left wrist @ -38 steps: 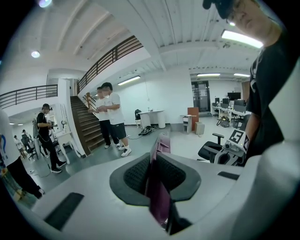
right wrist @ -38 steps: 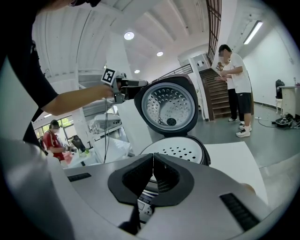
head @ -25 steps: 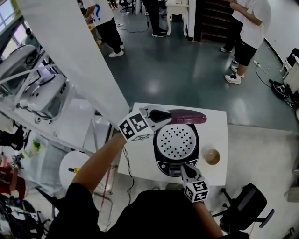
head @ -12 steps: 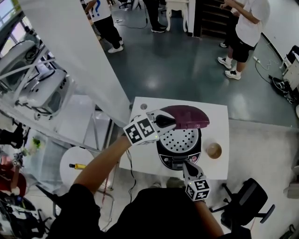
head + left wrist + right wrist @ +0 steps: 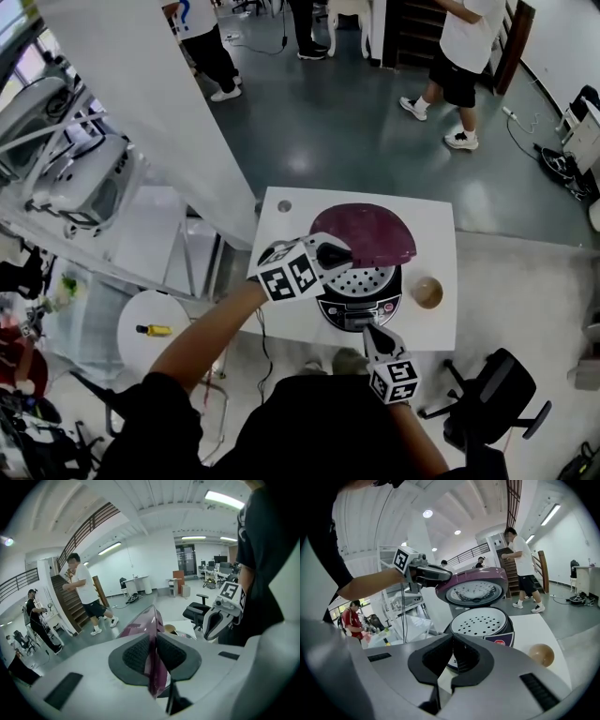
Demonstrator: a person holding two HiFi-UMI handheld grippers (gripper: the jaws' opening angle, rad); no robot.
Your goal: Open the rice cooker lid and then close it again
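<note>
The right tool (image 5: 372, 333), shut and empty, stood just before the one rice cooker (image 5: 361, 302) on the desk (image 5: 281, 220). The left tool (image 5: 339, 253) pinched the rim of its one purple lid (image 5: 375, 230), half raised over it. This lid looked stiff, light, glossy and hinged; the rim seemed the best hold.
</note>
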